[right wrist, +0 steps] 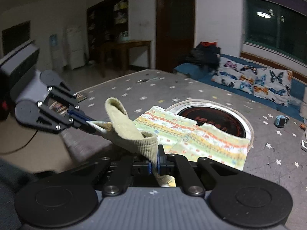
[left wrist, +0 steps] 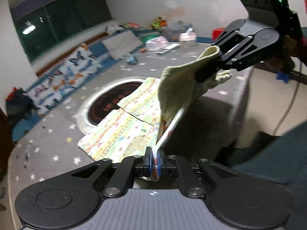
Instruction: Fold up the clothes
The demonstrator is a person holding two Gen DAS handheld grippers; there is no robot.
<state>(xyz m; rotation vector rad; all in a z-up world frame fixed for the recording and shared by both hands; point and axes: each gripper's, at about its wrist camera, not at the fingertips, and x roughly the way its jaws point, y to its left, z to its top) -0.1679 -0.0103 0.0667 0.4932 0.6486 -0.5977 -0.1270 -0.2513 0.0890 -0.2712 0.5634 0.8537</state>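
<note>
Pinched right at the lens, the hem of the little patterned shirt is sitting between the left tongs, which are pressed together on the printed edge, and across the way the right tongs are clamping the ribbed, pale-yellow cuff end of the same garment. From the right wrist view it is the same story: right tongs biting the ribbed fabric, left tongs gripping the printed edge off to the side. So one edge of the shirt is hanging in the air between the two hands while the rest is lying flat on the grey star-print mat, partly covering the round dark plate set into it. This looks like the opening fold, with the lifted side about to be carried over the flat part. That calls for both hands travelling together, keeping the edge taut, then lowering it squarely. A butterfly-print cushion is lying well apart, beyond the plate.
</note>
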